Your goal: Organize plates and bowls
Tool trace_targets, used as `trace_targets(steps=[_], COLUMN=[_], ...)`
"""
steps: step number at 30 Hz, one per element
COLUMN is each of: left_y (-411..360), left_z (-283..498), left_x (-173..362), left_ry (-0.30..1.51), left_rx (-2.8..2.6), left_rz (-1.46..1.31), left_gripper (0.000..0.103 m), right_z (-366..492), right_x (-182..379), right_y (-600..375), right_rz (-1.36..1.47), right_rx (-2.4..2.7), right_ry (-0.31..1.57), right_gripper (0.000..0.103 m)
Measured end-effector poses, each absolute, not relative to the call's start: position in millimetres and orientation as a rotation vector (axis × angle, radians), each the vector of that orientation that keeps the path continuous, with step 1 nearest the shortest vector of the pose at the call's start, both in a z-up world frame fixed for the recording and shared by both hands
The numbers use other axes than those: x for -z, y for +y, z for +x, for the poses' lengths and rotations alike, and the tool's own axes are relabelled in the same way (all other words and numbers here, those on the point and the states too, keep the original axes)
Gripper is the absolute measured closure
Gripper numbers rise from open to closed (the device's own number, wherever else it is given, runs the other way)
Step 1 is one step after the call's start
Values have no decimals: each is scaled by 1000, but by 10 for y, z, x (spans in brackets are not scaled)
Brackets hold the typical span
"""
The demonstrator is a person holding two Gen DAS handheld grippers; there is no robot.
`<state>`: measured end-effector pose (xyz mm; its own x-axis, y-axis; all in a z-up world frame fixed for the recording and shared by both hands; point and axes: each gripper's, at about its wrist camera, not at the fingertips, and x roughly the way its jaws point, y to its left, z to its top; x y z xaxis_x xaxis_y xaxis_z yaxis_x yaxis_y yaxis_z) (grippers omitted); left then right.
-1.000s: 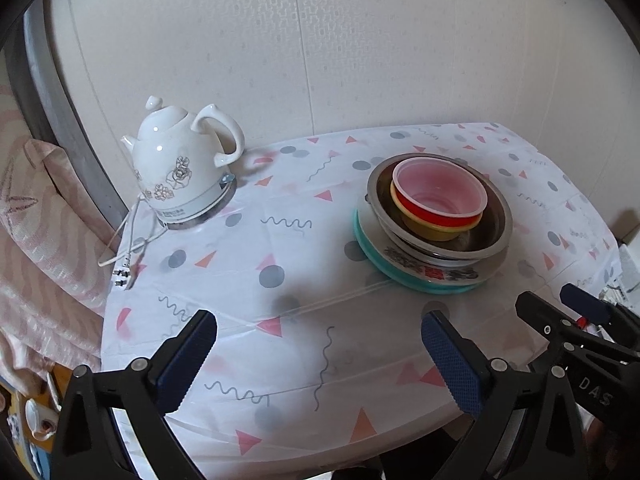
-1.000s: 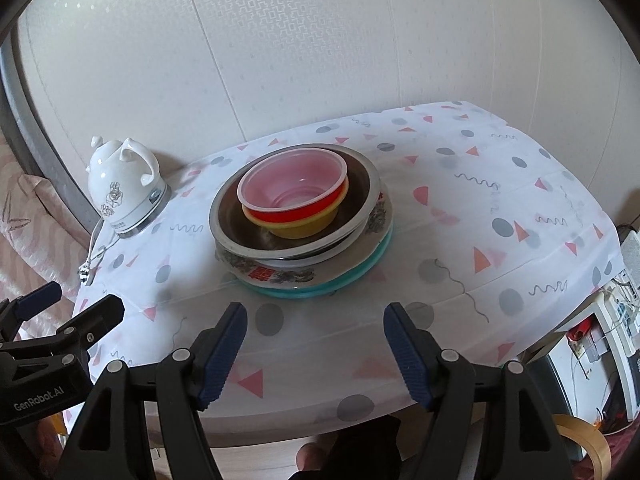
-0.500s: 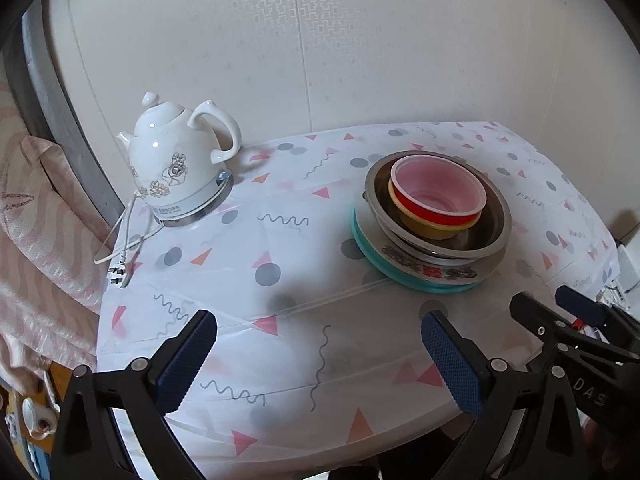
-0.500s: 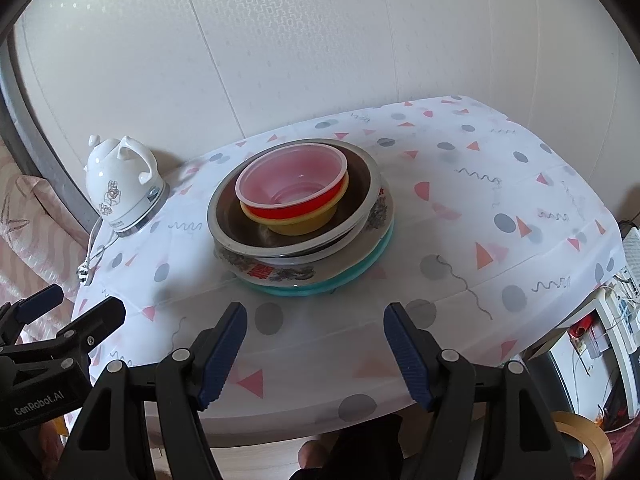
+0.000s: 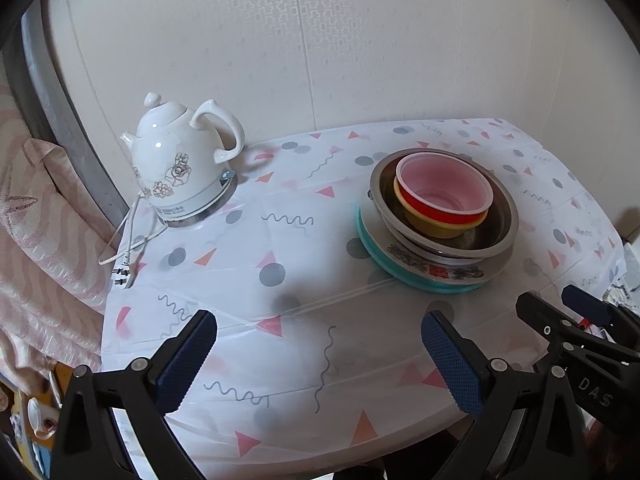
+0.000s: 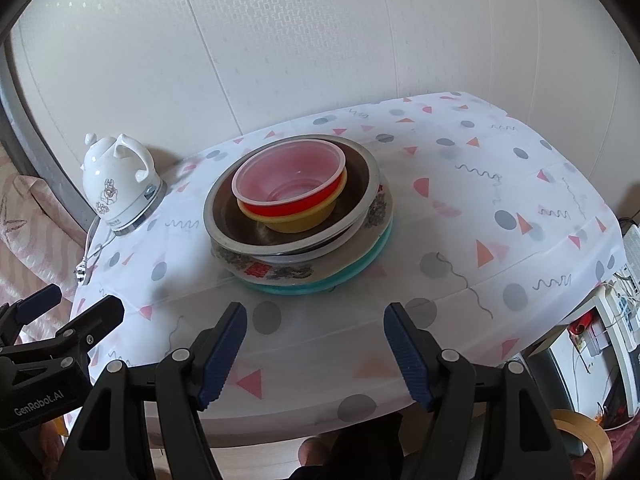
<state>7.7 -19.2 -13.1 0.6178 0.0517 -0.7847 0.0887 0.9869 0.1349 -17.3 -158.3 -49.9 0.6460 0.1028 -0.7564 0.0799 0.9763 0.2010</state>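
I am looking at a table covered with a white cloth printed with grey dots, pink triangles and squiggles. Behind the table a pale textured wall with thin vertical seams is catching soft light. Left of the table a grey pipe is curving up the wall, and a pink striped fabric is lying beside it. Right of the table, lower down, I am seeing white boxes with cables and a roll of tape. Below the table's near edge some floor is showing.
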Motion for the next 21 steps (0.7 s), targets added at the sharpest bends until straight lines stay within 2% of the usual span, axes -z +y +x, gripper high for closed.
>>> trace_targets(steps=[21], left_y=[-214], left_z=[121], left_x=[170], left_ry=[934], left_rx=[16], left_rz=[169], left_gripper=[0], right_z=[-142], right_x=[522], right_y=[-1590], right_rz=[226], right_rx=[-8], right_ry=[884], right_gripper=[30])
